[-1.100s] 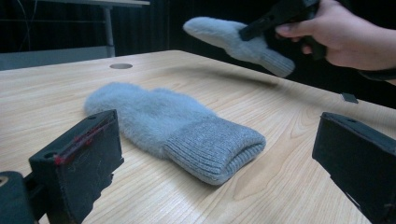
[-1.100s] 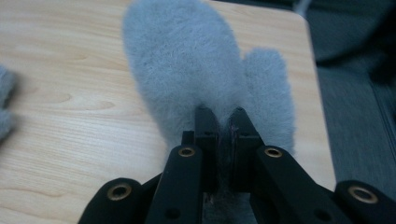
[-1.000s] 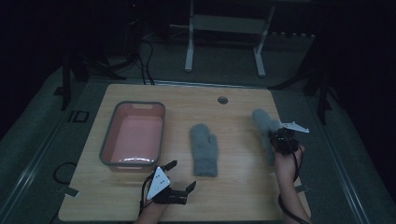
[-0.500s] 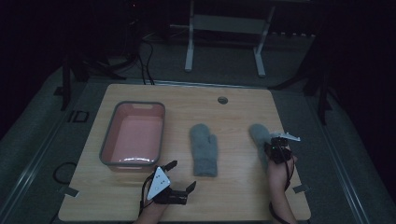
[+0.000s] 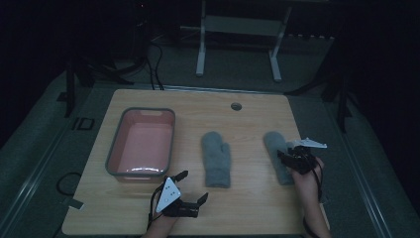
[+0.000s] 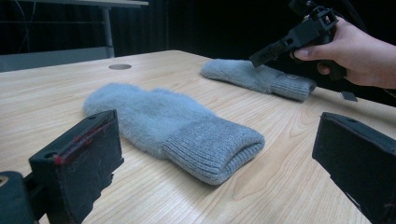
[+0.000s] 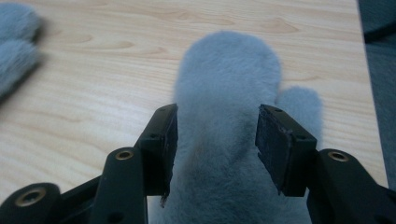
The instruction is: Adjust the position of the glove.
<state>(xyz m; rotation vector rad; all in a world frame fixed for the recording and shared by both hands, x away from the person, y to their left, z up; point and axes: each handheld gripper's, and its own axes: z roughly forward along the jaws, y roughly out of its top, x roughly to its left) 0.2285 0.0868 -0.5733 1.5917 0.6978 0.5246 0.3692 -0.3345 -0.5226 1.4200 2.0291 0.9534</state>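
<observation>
Two grey fuzzy mittens lie flat on the wooden table [image 5: 257, 208]. The middle mitten [image 5: 216, 158] [image 6: 177, 123] has its knitted cuff toward me. My left gripper [image 5: 192, 190] [image 6: 215, 126] rests low near the front edge, open wide and aimed at that cuff without touching it. The right mitten [image 5: 275, 151] [image 7: 229, 93] [image 6: 257, 77] lies with fingertips away and thumb at the right. My right gripper [image 5: 288, 157] [image 7: 215, 121] [image 6: 275, 46] hovers over its cuff half, open, one jaw on each side of the mitten's body.
A pink tub [image 5: 115, 148] with a grey rim stands empty at the table's left. A small round hole [image 5: 236, 106] marks the far middle of the tabletop. Beyond the table are a metal stand [image 5: 200, 49] and cables on the dark floor.
The right gripper and the right mitten have come nearer to me and slightly left. The left gripper and the middle mitten have stayed put.
</observation>
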